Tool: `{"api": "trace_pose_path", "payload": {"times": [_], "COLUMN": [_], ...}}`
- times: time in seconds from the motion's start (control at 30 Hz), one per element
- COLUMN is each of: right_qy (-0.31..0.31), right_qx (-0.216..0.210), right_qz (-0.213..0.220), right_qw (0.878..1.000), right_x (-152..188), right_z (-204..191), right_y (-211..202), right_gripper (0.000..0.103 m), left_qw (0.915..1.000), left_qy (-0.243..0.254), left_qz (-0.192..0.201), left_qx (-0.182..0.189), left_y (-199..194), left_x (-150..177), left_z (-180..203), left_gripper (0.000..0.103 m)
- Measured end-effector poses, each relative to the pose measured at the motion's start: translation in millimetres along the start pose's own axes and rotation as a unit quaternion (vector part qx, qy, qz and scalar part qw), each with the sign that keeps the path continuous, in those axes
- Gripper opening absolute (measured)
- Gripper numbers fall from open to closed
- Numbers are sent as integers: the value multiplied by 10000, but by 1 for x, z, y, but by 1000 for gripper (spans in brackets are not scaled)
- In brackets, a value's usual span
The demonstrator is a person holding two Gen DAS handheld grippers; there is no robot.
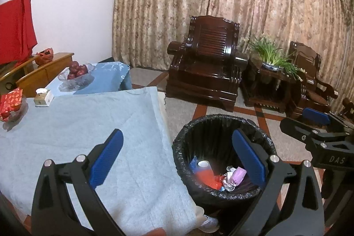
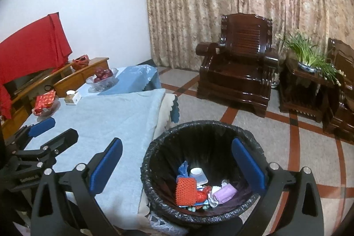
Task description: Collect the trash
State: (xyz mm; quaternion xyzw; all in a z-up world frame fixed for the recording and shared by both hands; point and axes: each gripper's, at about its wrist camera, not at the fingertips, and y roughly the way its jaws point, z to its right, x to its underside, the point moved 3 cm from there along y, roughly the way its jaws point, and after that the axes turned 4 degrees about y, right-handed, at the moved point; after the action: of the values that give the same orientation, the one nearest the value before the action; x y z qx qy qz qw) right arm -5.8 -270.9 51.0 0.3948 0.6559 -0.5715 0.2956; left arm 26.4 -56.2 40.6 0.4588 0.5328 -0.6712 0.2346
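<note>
Both grippers wide apart, nothing held.
Left gripper (image 1: pixel 177 160) and right gripper (image 2: pixel 177 163) above bin (image 2: pixel 154 180); trash (image 2: pixel 199 189) below.

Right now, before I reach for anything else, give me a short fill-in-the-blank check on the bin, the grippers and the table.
1. The trash bin is lined with a ____ plastic bag.
2. Both the left gripper and the right gripper have their jaws ____, holding nothing.
3. The glass bowl at the far end of the table holds red ____.
4. The purple wrapper lies ____ the bin.

Missing words: black; open; apples; inside
</note>
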Motion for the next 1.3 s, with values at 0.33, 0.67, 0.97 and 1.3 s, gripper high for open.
{"api": "trace_pose_path", "payload": {"times": [0.33, 0.67, 0.97, 1.3], "right_qy": [-102, -116, -122, -127], "right_qx": [-69, -65, -57, -51], "right_qz": [41, 42, 61, 63], "right_qw": [9999, 9999, 9999, 9999], "right_x": [0, 0, -1, 0], "right_z": [-8, -9, -9, -11], "right_y": [-5, -5, -6, -5], "right_gripper": [97, 97, 97, 97], "left_qw": [9999, 9999, 9999, 9999], "left_qy": [-22, -39, -44, -48], "left_qz": [105, 101, 97, 87], "left_qx": [-49, -58, -57, -53], "left_y": [-15, -16, -15, -15], "left_x": [-4, -4, -4, -3], "left_z": [-2, -5, -7, -9], "left_gripper": [96, 96, 96, 96]}}
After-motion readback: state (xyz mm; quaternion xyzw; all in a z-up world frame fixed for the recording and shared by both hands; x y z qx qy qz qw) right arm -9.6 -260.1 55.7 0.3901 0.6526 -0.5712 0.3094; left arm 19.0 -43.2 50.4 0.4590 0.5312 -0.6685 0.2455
